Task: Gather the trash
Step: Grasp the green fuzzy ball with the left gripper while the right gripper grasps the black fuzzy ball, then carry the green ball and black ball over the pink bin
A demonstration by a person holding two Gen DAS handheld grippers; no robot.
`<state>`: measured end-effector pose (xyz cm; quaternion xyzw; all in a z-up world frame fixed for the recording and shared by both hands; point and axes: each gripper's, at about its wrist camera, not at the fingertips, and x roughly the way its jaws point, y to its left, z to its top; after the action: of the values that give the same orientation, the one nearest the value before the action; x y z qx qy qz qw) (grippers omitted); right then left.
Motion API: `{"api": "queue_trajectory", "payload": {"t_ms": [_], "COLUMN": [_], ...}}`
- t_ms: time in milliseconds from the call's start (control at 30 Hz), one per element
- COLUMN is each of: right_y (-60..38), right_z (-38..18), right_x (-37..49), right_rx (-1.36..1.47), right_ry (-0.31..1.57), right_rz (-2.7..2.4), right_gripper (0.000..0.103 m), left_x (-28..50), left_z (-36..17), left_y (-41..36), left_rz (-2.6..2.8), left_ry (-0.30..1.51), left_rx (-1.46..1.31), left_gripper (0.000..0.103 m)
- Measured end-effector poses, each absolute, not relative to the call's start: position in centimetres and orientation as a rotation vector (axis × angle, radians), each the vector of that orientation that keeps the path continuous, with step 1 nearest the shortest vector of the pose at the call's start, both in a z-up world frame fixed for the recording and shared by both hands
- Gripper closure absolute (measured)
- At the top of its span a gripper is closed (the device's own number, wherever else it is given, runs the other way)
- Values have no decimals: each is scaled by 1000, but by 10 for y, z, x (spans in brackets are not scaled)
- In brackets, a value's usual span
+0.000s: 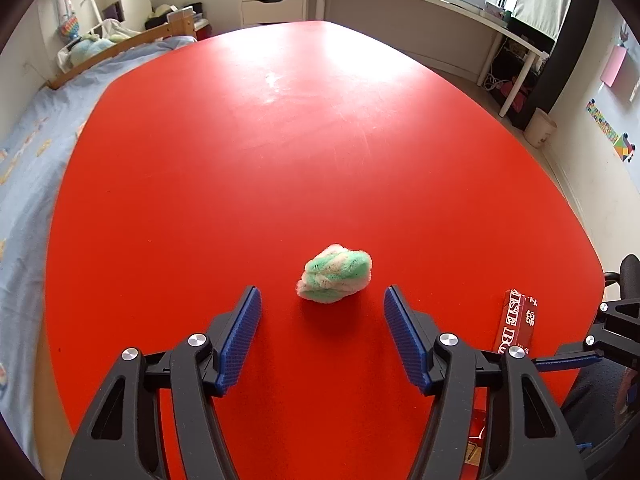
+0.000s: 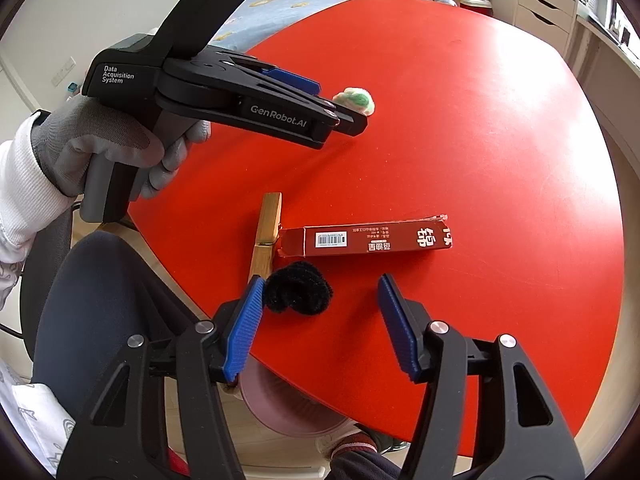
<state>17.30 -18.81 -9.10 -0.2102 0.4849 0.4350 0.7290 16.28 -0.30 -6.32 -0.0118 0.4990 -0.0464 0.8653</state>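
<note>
- Left tool (image 1: 322, 308): spread, nothing pinched. The green-and-white fuzzy ball (image 1: 335, 273) lies just ahead of its tips, roughly on the centre line, clear of both blue ribbed pads (image 1: 244, 340). Likely lined up this way so the jaws can straddle it.
- Right tool (image 2: 320, 294): spread. The black fuzzy wad (image 2: 298, 287) sits between the tips, hard against the left pad (image 2: 245, 328) and well short of the other. Not pinched as far as I can tell; contact on the left side is possible.
- Both wads look soft, chenille-like and crumpled into loose lumps; they should compress easily under the ridged pads.
- Beyond the right tool: a long red cardboard box (image 2: 366, 240), torn at the far end, lying flat. A wooden clothespin (image 2: 267, 232) touches its near end, to the left of the tool line.
- Bench (image 1: 280, 140): smooth glossy red, rounded edge, faint scuffs.
- A pink ribbed bin (image 2: 288, 408) shows below the bench edge, under the right tool; probably where the trash goes.
- A grey-gloved hand (image 2: 108, 156) grips the left tool's handle.
</note>
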Motion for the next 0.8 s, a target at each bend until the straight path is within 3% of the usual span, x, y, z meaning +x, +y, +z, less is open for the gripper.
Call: {"api": "queue_trajectory", "payload": {"t_ms": [300, 467, 667, 700, 733, 800], "right_y": [-191, -203, -195, -195, -196, -197], "right_z": [-93, -98, -98, -98, -97, -95], "right_x": [173, 166, 166, 166, 169, 171], "right_rx": [-463, -456, -448, -447, -446, -444], "right_ry": [1066, 1066, 1068, 1068, 1069, 1069], "right_rz": [956, 950, 947, 945, 944, 941], "right_gripper": [74, 76, 77, 77, 77, 77], "left_x": [167, 170, 170, 169, 169, 167], "left_z": [-62, -61, -61, -61, -62, -62], "left_y": [0, -2, -3, -3, -4, -5], "left_rz": [-110, -117, -115, -115, -114, -111], "left_ry": [1039, 1039, 1042, 1042, 1044, 1045], "left_rx": [-33, -33, -32, -33, -32, -33], "left_gripper": [66, 81, 91, 94, 103, 103]}}
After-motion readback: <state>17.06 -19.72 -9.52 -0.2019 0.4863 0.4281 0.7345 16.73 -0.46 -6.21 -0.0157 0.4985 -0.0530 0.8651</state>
